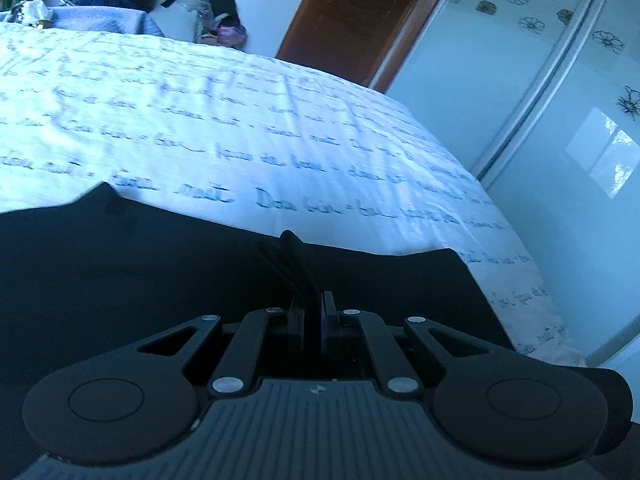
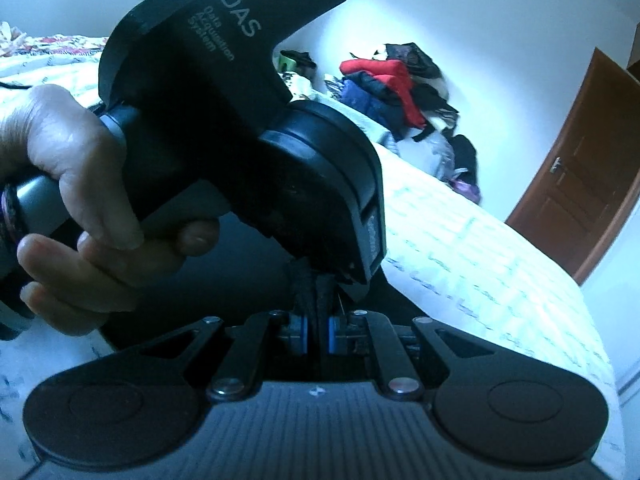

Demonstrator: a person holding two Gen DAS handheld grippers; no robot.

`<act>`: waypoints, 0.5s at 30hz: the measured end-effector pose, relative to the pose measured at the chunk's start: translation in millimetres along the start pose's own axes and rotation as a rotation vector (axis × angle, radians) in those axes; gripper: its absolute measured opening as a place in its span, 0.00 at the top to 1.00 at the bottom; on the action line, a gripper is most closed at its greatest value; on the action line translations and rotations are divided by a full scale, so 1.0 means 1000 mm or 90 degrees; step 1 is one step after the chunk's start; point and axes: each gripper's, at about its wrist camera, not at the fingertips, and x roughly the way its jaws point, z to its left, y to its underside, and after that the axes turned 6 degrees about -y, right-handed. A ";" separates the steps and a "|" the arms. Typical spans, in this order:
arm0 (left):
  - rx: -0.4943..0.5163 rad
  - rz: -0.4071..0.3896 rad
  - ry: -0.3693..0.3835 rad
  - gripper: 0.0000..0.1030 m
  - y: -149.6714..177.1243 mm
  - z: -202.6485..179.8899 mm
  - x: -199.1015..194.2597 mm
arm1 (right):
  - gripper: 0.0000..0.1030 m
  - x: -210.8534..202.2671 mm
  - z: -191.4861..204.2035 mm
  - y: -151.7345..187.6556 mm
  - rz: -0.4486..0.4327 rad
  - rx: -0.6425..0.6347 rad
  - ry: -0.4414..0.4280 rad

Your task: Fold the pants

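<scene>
Directly beyond both hand-held grippers, left (image 1: 310,308) and right (image 2: 316,330) each clamped on bunched fabric, black pants (image 1: 140,264) spread left-right across the bed (image 1: 240,120).

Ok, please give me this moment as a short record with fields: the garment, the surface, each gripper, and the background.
garment: black pants, spread on the bed, one bunched edge lifted
surface: bed cover, white with blue writing
left gripper: shut on pants fabric
right gripper: shut on pants fabric, close beside the left gripper
left hand: wrapped around the left gripper's handle
background: pile of clothes, brown door, wardrobe
</scene>
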 end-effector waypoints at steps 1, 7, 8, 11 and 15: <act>-0.001 -0.002 -0.004 0.90 -0.001 0.003 -0.001 | 0.91 0.002 0.000 -0.003 -0.002 0.001 -0.004; -0.004 -0.007 -0.027 0.90 -0.002 0.021 -0.007 | 0.91 0.013 -0.015 -0.005 -0.007 0.008 -0.035; -0.007 -0.005 -0.031 0.90 -0.002 0.024 -0.007 | 0.91 0.016 -0.016 -0.005 -0.005 0.010 -0.040; -0.013 0.001 -0.038 0.90 -0.001 0.032 -0.007 | 0.91 0.006 -0.012 0.005 -0.002 0.011 -0.053; -0.012 0.011 -0.043 0.90 0.002 0.036 -0.002 | 0.91 0.013 -0.021 0.005 0.007 0.016 -0.062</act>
